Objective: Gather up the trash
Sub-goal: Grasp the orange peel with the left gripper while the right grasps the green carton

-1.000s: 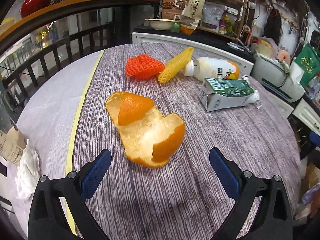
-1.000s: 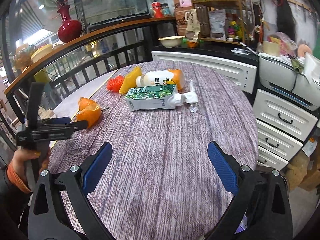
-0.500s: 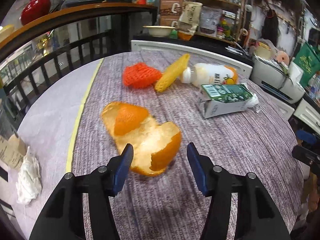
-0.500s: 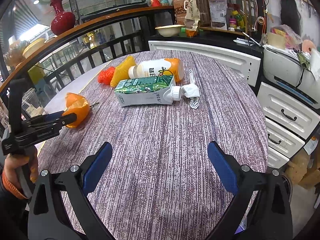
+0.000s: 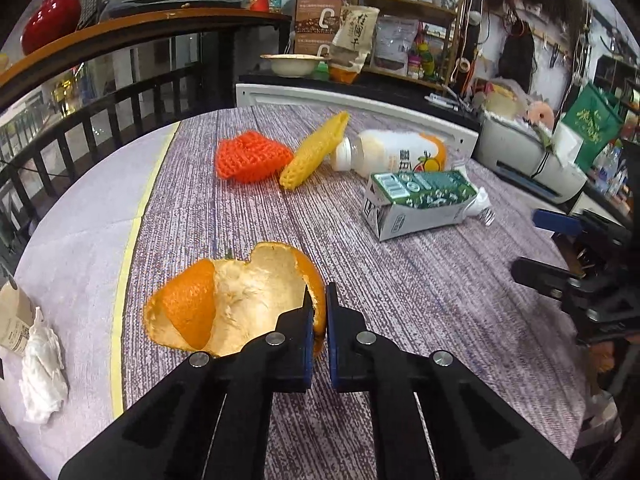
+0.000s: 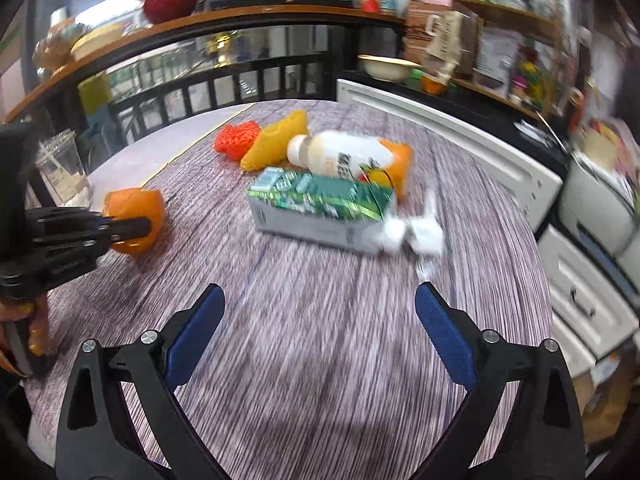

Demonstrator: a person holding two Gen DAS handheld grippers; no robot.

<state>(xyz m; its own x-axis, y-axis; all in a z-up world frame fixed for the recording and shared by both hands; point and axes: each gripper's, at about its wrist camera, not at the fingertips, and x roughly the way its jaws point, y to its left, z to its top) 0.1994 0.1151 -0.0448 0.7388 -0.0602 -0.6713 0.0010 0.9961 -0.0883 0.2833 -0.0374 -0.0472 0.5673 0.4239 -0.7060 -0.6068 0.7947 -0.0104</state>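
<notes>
Cluttered kitchen, round bench (image 5: 420, 300). Left claw (image 5: 317, 312) had just closed, pinching peel (image 5: 236, 300) rim at 6 o'clock. Right claw (image 6: 318, 324) spread, empty; carton (image 6: 320, 208) at 12 o'clock. Risk: thin rim tears or slips when lifted.

Cluttered shop: packed goods shelves (image 5: 404, 20), counter (image 5: 360, 84), printer (image 5: 528, 156)

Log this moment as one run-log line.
left gripper: shut on orange peel | right gripper: open, empty | carton: on table
</notes>
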